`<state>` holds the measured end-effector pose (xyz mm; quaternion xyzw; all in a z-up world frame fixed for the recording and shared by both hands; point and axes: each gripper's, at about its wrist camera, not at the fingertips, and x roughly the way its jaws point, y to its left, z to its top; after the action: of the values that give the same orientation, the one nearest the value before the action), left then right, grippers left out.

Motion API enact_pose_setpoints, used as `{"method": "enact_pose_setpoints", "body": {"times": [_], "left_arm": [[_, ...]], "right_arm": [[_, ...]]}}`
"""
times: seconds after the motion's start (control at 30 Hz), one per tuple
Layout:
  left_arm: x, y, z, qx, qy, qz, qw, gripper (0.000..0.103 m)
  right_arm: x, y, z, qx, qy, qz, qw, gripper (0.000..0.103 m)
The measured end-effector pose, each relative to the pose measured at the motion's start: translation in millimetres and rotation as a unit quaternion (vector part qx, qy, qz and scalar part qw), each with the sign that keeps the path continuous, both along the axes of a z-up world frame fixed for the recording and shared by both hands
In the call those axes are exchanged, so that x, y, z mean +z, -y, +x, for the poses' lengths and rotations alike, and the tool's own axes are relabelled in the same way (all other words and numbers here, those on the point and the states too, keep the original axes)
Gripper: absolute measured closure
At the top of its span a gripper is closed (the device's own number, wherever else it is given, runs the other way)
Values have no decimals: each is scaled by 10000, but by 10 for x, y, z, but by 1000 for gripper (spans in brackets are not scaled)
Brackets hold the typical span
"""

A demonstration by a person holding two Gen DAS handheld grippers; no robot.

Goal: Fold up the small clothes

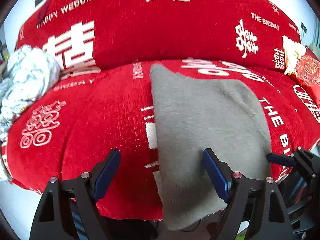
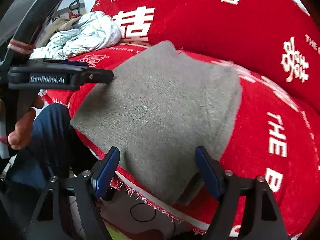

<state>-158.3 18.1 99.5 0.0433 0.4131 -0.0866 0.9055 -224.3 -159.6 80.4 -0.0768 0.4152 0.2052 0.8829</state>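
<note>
**Grey garment folded on red wedding cover**

Grey fleecy garment (image 2: 160, 108) is seen lying folded into a compact rectangle on the red sofa cover (image 1: 90, 120), near its front edge. Both the left gripper (image 1: 161, 172) and the right gripper (image 2: 158, 170) are held spread with nothing gripped. A crumpled floral cloth (image 2: 84, 36) is judged still unfolded. "HAPPY WEDDING", "THE BIGDAY" and "GenRobot.AI" can be read.

A fuzzy, matt grey knit garment (image 1: 210, 124) lies on a red ribbed, velvety woven cover (image 1: 104, 120), with thin, crumpled printed cotton cloth (image 1: 26, 80) at nine o'clock and matt black plastic fingers (image 1: 104, 172) faced with smooth blue pads.
</note>
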Motion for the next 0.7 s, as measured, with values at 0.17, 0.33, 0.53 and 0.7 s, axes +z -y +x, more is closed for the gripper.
{"method": "enact_pose_setpoints", "body": {"times": [0.17, 0.33, 0.53, 0.7], "left_arm": [[105, 112, -75, 14, 37, 64, 10000, 18], [158, 150, -126, 44, 20, -107, 9999, 18], [188, 234, -292, 384, 289, 205, 9986, 18], [220, 257, -337, 429, 302, 174, 9985, 18]], "right_arm": [[247, -33, -54, -348, 442, -350, 9978, 18], [382, 20, -59, -656, 572, -406, 9954, 18], [443, 56, -83, -814, 614, -364, 9941, 18], [498, 46, -108, -831, 697, -374, 9934, 18]]}}
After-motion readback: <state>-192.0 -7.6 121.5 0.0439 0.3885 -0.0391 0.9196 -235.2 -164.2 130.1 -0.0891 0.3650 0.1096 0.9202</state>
